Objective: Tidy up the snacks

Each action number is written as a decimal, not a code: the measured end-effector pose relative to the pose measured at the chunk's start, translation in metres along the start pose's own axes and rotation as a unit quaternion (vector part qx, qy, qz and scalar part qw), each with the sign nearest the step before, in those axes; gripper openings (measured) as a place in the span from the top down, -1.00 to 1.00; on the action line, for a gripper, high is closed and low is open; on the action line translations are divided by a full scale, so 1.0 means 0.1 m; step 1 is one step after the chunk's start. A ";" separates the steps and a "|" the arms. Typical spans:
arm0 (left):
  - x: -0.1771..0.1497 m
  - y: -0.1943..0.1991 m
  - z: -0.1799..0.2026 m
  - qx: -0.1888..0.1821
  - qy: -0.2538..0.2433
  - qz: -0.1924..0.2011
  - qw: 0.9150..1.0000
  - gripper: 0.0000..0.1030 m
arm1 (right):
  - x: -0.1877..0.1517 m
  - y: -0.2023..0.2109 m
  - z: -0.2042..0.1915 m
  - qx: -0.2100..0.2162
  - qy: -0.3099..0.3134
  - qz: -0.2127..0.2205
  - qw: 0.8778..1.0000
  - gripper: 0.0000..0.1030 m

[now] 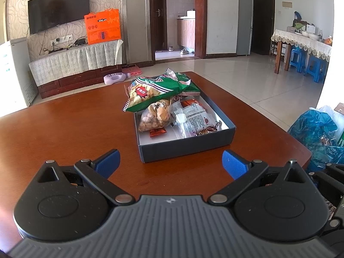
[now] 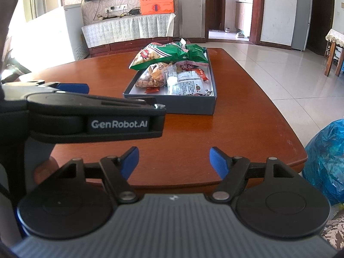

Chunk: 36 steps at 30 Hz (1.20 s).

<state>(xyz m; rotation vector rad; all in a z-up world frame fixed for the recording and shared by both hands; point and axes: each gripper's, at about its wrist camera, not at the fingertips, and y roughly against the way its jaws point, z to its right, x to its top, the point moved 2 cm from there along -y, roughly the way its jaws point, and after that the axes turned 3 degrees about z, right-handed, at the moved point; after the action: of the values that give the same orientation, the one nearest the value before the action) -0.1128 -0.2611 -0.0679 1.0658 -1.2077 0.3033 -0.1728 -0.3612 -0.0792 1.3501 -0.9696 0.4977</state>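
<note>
Snacks lay piled in the grey box (image 1: 187,144) on the wooden table (image 1: 64,129); the green bag (image 1: 159,90) overhung its rim and could slide off if nudged. Both the left gripper (image 1: 171,163) and the right gripper (image 2: 174,161) stood wide and empty.

On the side of my left gripper (image 2: 94,116), seen from my right wrist, I read "GenRobot.AI" in pale letters on a black plate. The orange box (image 1: 102,26) by the wall carries print too small for me to read. The snack packets in the box (image 1: 187,145) on my table show Chinese characters, red badge on the green bag (image 1: 150,92), too blurred to make out.
</note>
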 end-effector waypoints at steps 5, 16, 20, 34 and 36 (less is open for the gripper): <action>0.00 0.00 0.00 0.000 -0.001 0.000 1.000 -0.99 | 0.00 0.00 0.00 0.000 0.000 0.000 1.000 -0.45; 0.00 0.04 -0.01 0.005 -0.004 0.005 1.000 -0.99 | -0.01 -0.01 0.00 -0.001 0.004 -0.001 1.000 -0.45; -0.01 0.06 0.02 0.011 -0.016 0.014 1.000 -0.99 | -0.01 -0.01 0.00 -0.001 0.006 -0.002 1.000 -0.45; -0.03 0.00 0.05 -0.007 -0.023 0.001 1.000 -0.99 | -0.01 -0.01 0.00 -0.001 0.005 -0.002 1.000 -0.45; -0.03 -0.01 0.05 -0.007 -0.020 0.000 1.000 -0.99 | -0.01 -0.01 0.00 -0.001 0.005 -0.001 1.000 -0.45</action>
<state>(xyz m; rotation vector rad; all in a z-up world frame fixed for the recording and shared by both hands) -0.1162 -0.2645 -0.0707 1.0640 -1.2441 0.2747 -0.1726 -0.3610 -0.0807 1.3451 -0.9592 0.5009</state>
